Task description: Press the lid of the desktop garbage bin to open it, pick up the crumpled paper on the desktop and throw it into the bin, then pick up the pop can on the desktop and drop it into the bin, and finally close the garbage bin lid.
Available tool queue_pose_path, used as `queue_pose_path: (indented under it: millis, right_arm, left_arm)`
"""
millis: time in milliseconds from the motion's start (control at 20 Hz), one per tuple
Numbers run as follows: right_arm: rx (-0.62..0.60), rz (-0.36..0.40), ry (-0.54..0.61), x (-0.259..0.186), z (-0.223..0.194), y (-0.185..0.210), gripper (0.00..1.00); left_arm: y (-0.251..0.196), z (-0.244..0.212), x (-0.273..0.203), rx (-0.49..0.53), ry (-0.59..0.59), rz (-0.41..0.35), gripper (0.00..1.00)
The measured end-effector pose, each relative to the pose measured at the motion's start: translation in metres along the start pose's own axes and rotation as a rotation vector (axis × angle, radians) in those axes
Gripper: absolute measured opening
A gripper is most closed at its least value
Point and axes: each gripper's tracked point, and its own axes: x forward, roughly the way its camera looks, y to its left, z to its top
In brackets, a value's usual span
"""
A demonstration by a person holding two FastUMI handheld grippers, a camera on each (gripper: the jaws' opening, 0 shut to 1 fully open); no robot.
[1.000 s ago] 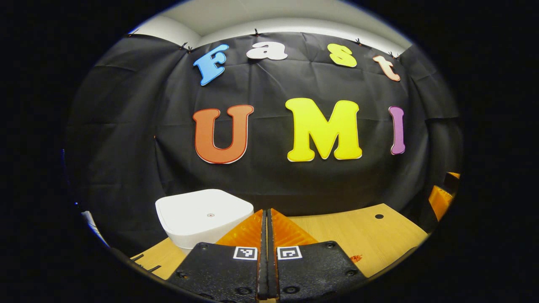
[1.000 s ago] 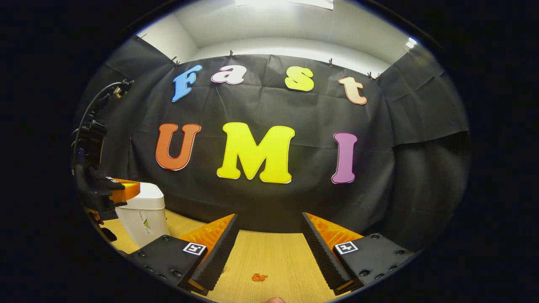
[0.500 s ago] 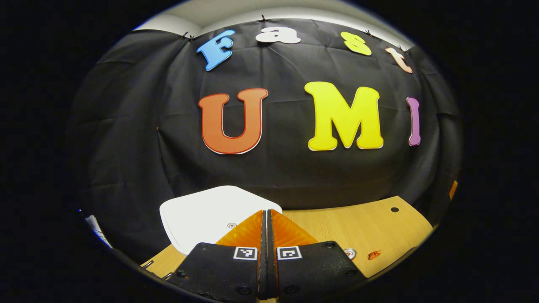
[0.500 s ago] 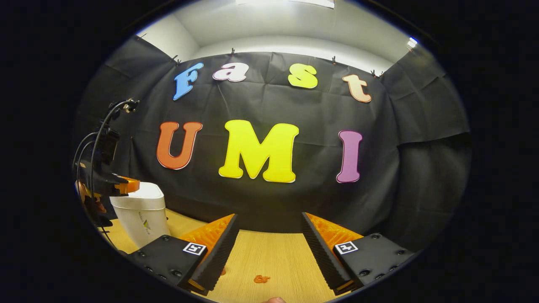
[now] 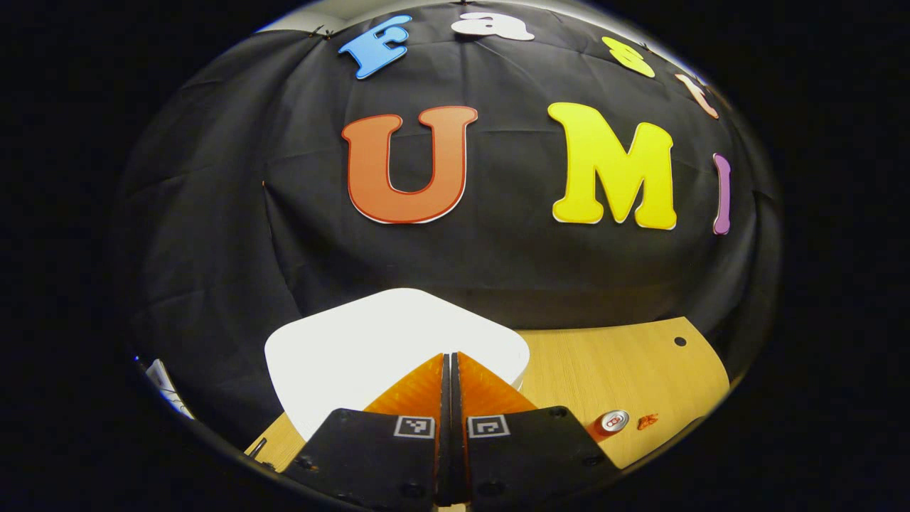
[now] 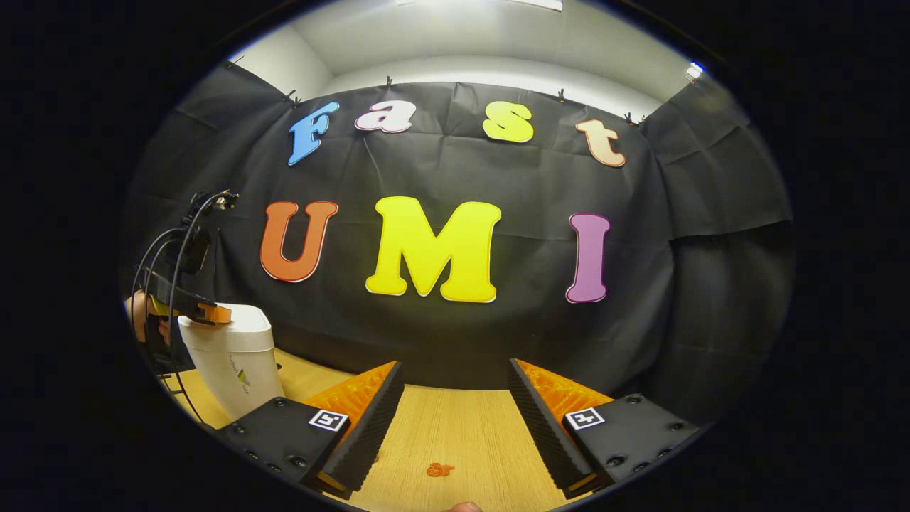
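At the left end of the bench (image 6: pixel 469 434), the white bin (image 6: pixel 234 363) stands with its lid (image 5: pixel 370 341) down beneath the left claw (image 5: pixel 451 370), fingers pressed together, so a light push on that smooth, stiff plastic should do, while the right claw (image 6: pixel 455 405) hangs spread.

Left gripper view: my camera looks forward and down along my closed left gripper (image 5: pixel 451 363), very near above the white bin lid (image 5: pixel 355 348).
Right gripper view: my camera sits low over the table (image 6: pixel 462 434), facing the back wall, farther from the bin (image 6: pixel 231 355).
Shared: bin, table, back wall.
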Motion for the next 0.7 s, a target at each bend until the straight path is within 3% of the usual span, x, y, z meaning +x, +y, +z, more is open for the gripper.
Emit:
queue_pose_path:
  millis: [400, 700]
  right_arm:
    - [0.008, 0.006, -0.005, -0.002, 0.003, 0.004, 0.94]
    - [0.004, 0.027, -0.015, -0.002, 0.007, 0.011, 0.94]
  left_arm:
    - [0.0, -0.005, -0.001, -0.075, 0.025, -0.037, 0.03]
    - [0.002, 0.009, -0.006, -0.029, -0.026, -0.011, 0.03]
